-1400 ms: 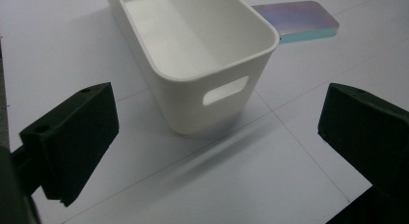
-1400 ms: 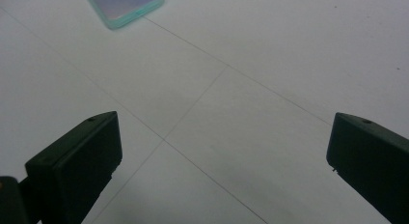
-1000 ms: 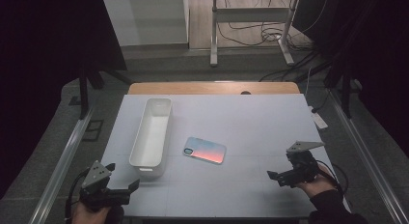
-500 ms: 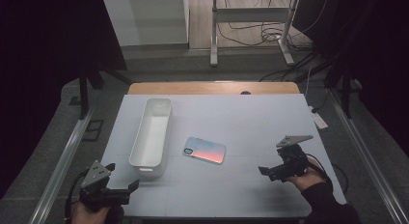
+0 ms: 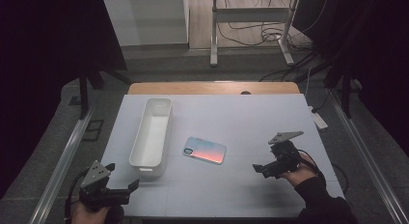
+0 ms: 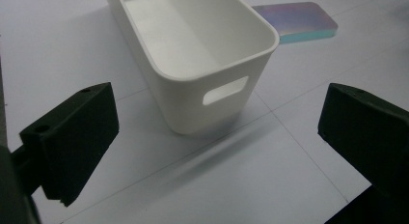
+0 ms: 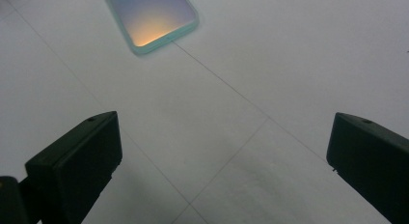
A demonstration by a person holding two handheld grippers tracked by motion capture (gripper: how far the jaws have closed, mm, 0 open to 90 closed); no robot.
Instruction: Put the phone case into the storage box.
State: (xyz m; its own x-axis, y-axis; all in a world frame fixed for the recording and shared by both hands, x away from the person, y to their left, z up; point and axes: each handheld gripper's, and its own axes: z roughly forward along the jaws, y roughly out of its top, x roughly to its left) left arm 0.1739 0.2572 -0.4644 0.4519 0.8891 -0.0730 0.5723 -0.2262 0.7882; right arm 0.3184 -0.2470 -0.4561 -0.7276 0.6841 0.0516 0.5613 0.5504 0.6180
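Note:
A phone (image 5: 205, 150) in a pale blue case with a pink-to-orange gradient back lies flat near the table's middle. Left of it stands a long white plastic bin (image 5: 152, 131), empty inside, with a handle slot in its near end (image 6: 225, 90). My right gripper (image 5: 260, 168) hovers open to the right of the phone, jaws wide apart and pointing at it; the phone's near end (image 7: 150, 20) shows ahead of them. My left gripper (image 5: 129, 188) stays open at the table's front left corner, just short of the bin's near end (image 6: 202, 64), with the phone (image 6: 296, 21) beyond.
The white table top (image 5: 231, 122) has a wooden strip along its far edge (image 5: 212, 87). Metal rails run along both sides of the table. A frame's legs and loose cables lie on the floor behind.
My right gripper has moved left, toward the phone, with its jaws still open. The left gripper has barely shifted. Phone and bin have not moved.

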